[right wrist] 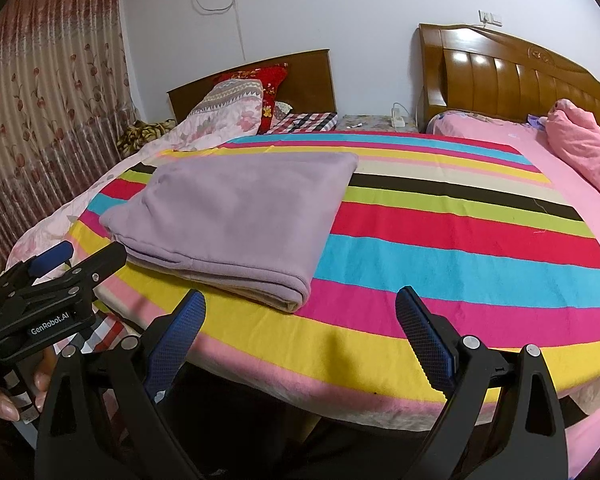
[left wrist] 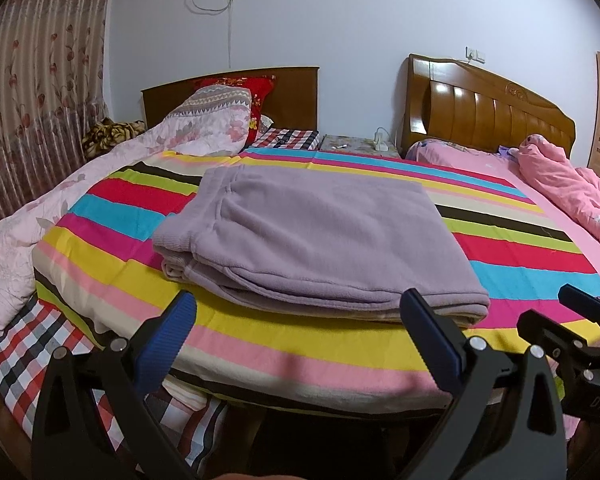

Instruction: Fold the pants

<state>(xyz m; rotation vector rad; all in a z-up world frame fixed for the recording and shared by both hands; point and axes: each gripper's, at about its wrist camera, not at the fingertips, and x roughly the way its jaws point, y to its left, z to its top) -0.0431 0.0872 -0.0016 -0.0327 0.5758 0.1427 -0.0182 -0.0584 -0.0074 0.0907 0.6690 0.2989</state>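
Folded lilac pants (left wrist: 316,236) lie as a flat stack on a striped blanket (left wrist: 500,248) spread over the bed, nearer its left side and close to the front edge. The left gripper (left wrist: 300,320) hovers just short of the stack's near edge, jaws wide and empty, its blue pads (left wrist: 172,340) clear of the cloth. The right gripper (right wrist: 300,320) hangs over the blanket's front edge, to the right of the pants, jaws likewise wide and empty. A hand (right wrist: 8,396) holds the left gripper's grip. Pink bedding (right wrist: 580,148) lies at far right, a floral quilt (left wrist: 28,224) at left.
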